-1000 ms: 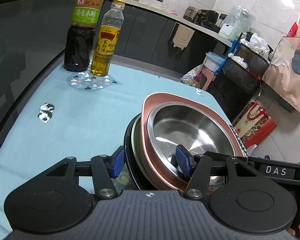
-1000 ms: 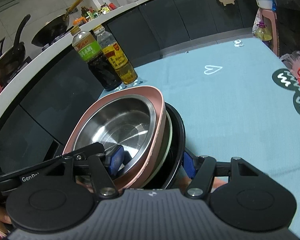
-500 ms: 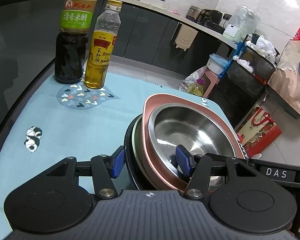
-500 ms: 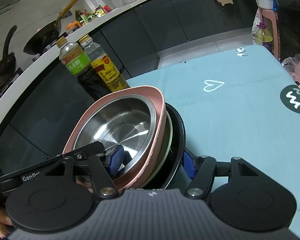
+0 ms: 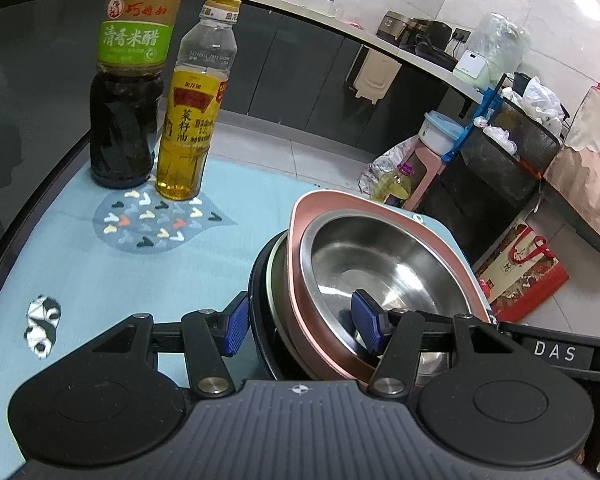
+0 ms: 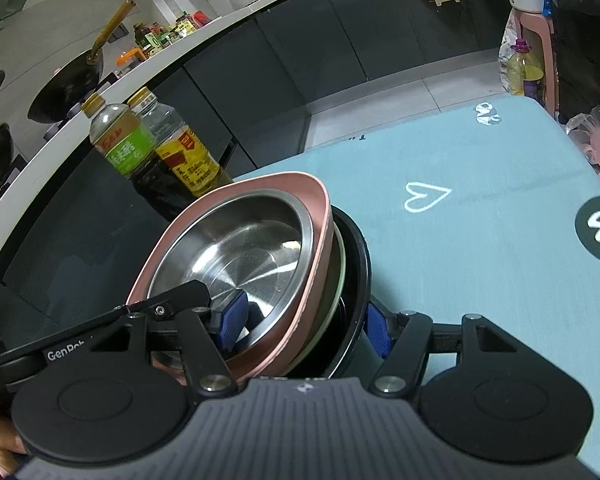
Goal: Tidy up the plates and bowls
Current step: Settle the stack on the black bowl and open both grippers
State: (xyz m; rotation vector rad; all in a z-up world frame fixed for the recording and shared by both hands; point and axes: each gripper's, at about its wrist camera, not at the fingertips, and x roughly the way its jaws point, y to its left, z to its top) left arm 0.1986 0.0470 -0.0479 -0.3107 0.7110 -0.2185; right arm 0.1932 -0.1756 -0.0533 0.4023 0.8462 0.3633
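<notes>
Both hand-held grippers carry one nested stack between them: a steel bowl sits in a pink dish, over a pale green plate and a black bowl at the bottom. The left hand-held gripper pinches the stack's rim on one side, one pad inside the steel bowl and one outside the black bowl; the right hand-held gripper clamps the opposite rim the same way. The stack appears tilted and held above the blue-clothed worktop. By my reading, this is the carrying step, with set-down still ahead. That calls for levelling the stack and lowering both sides together, so nothing slides out. The vinegar bottle and oil bottle stand near the worktop's far corner and could be knocked; the cloth beside the heart print looks freer.
</notes>
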